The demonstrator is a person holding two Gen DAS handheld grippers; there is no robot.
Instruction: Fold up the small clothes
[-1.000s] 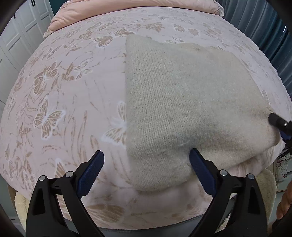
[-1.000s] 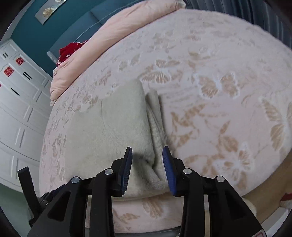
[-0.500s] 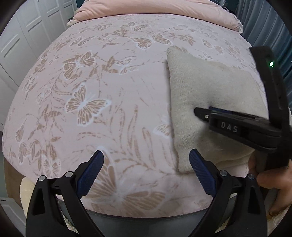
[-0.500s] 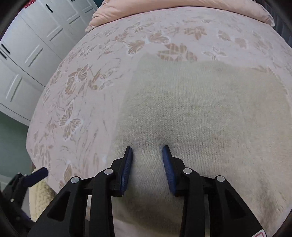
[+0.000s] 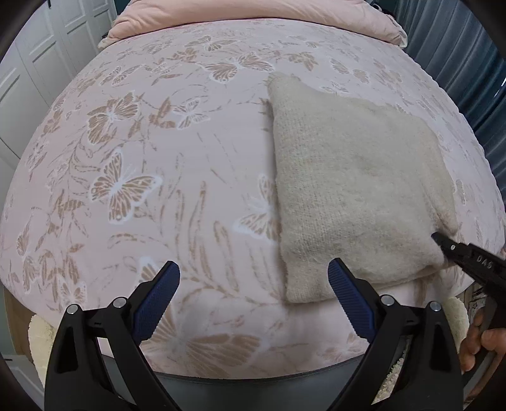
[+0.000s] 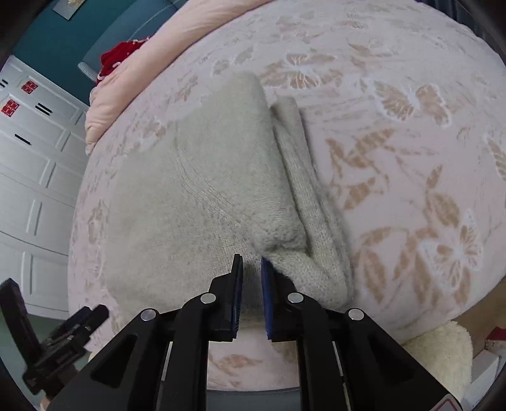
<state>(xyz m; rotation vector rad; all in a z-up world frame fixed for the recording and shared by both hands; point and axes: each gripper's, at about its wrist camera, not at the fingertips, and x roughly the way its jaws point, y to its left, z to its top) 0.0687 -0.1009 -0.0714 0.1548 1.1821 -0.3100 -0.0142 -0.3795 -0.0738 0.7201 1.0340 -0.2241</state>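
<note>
A cream knitted garment lies folded on the pink butterfly bedspread, near the bed's front edge. My left gripper is open and empty, hovering above the spread just left of the garment's near corner. My right gripper is nearly closed on the near right edge of the garment, with knit fabric between its pads. The right gripper also shows in the left wrist view, its tip pressed into the garment's right corner. A second folded layer sticks out along the garment's right side.
A pink quilt is rolled at the head of the bed. White wardrobe doors stand to the left. A red item lies by the quilt. A cream fluffy rug lies on the floor below the bed's front edge.
My right gripper swung over the garment's top and came back to its right edge, and its jaws have closed on the fabric. My left gripper stayed open, shifting slightly.
</note>
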